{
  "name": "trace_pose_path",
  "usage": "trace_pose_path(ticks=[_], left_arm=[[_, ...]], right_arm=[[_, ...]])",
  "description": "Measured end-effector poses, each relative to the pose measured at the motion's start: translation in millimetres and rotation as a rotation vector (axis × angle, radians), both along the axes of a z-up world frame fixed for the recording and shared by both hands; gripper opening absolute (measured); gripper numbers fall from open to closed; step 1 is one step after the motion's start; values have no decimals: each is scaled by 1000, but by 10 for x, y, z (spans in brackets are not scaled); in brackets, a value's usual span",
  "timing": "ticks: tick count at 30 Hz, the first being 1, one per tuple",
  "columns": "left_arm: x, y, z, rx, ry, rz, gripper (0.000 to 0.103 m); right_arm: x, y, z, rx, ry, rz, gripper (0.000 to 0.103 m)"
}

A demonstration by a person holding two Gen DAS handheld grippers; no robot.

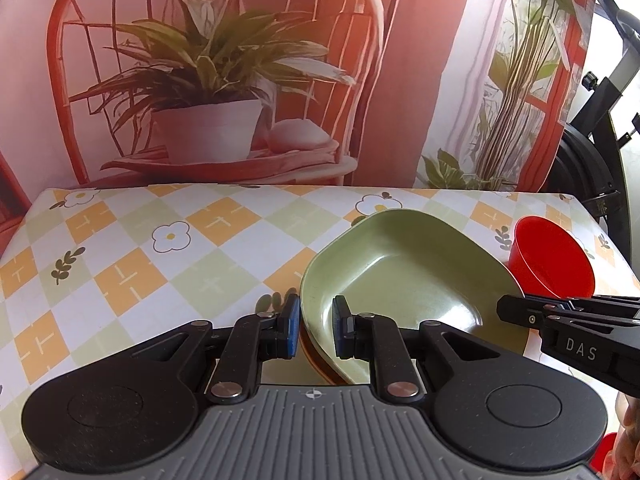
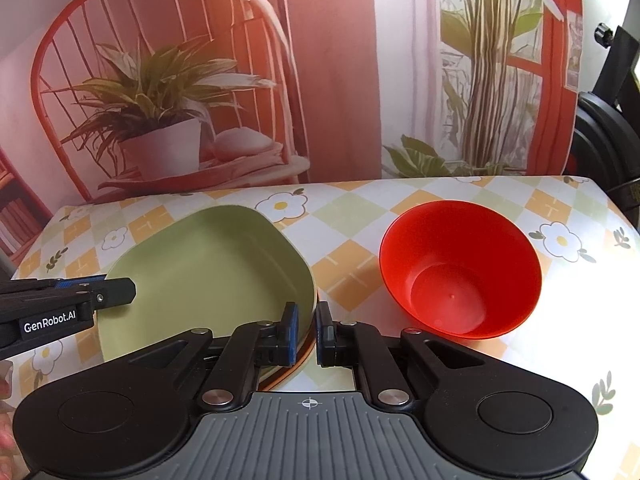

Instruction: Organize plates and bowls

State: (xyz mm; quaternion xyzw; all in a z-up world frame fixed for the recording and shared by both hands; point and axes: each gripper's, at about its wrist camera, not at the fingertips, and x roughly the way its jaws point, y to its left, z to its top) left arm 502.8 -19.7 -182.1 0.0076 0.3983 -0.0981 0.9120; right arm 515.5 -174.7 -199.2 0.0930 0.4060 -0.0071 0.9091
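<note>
Bright daylight, pinkish haze, fisheye-curved edges

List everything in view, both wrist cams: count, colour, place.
plate: 1, green, left-centre of the table, stacked on something brown-orange of which only the edge shows
bowl: 1, red, upright, right of the plate, apart from it
tablecloth: 1, orange, green and white check with flowers, covers the table
backdrop: 1, printed chair and potted plant, behind the table
left gripper: 1, black, blue pads, open, straddling the plate's left rim
right gripper: 1, black, open, straddling the plate's right rim
</note>
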Motion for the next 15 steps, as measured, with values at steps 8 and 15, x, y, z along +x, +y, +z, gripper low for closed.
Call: trace_pose_path(ticks=[8,15], left_arm=[[-10,-9,-16,11,-1,0,19],[-98,53,83,-17,-9,21,19]], right_arm=[[-22,-13,-11,-10,6,6,11],[-126,-52,102,-1,-15,-16,16]])
